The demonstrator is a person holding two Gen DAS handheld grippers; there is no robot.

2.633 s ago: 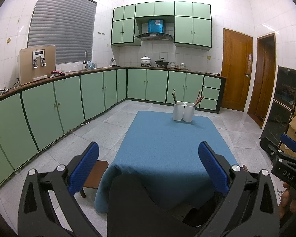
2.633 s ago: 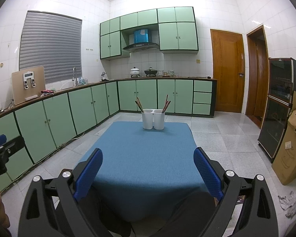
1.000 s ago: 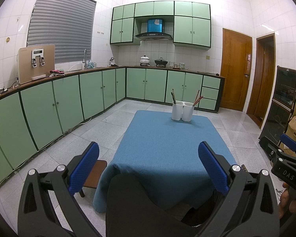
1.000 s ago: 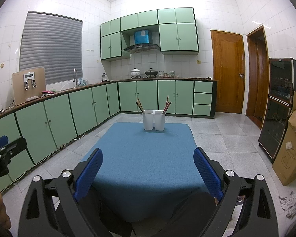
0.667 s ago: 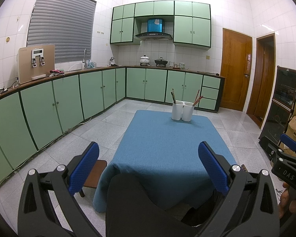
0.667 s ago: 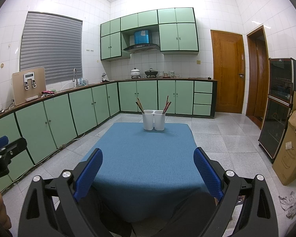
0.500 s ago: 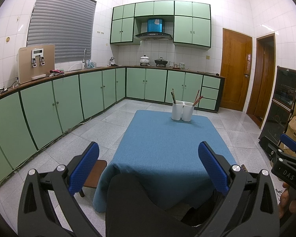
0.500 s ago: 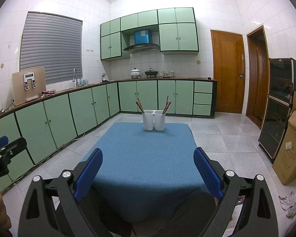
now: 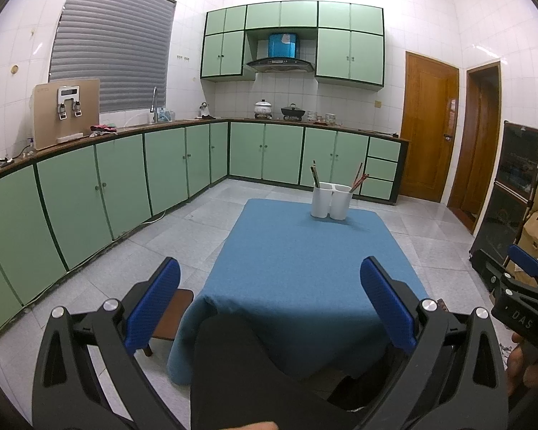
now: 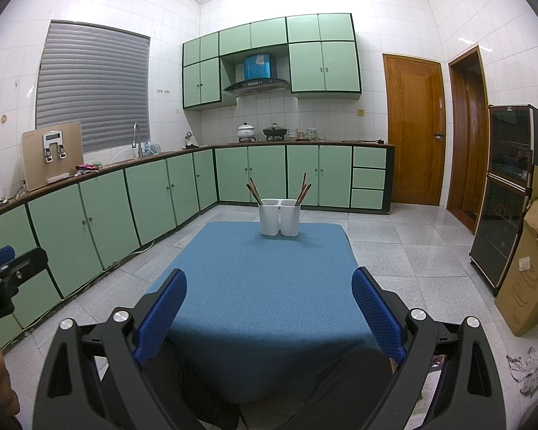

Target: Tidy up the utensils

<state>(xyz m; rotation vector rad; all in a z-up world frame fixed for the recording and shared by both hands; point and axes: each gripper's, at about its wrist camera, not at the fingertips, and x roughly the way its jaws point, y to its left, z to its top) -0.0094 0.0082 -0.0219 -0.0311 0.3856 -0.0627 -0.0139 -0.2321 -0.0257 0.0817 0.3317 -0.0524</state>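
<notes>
A white two-compartment utensil holder (image 9: 330, 200) (image 10: 279, 216) stands at the far end of a table with a blue cloth (image 9: 305, 261) (image 10: 265, 286). Brown chopsticks (image 9: 315, 173) (image 10: 254, 190) lean in its left compartment, and more chopsticks (image 9: 358, 177) (image 10: 303, 190) in its right one. My left gripper (image 9: 269, 301) is open and empty, held before the table's near edge. My right gripper (image 10: 269, 308) is open and empty, also at the near edge. The right gripper shows at the right edge of the left wrist view (image 9: 520, 286).
Green cabinets (image 10: 161, 193) line the left and far walls. A small wooden stool (image 9: 172, 308) stands left of the table. A dark cabinet (image 10: 502, 193) and a cardboard box (image 10: 531, 268) stand on the right. My dark-trousered legs (image 9: 251, 376) are under the near edge.
Both views have shifted very slightly since the earliest frames. The grippers stay open and the holder has not moved.
</notes>
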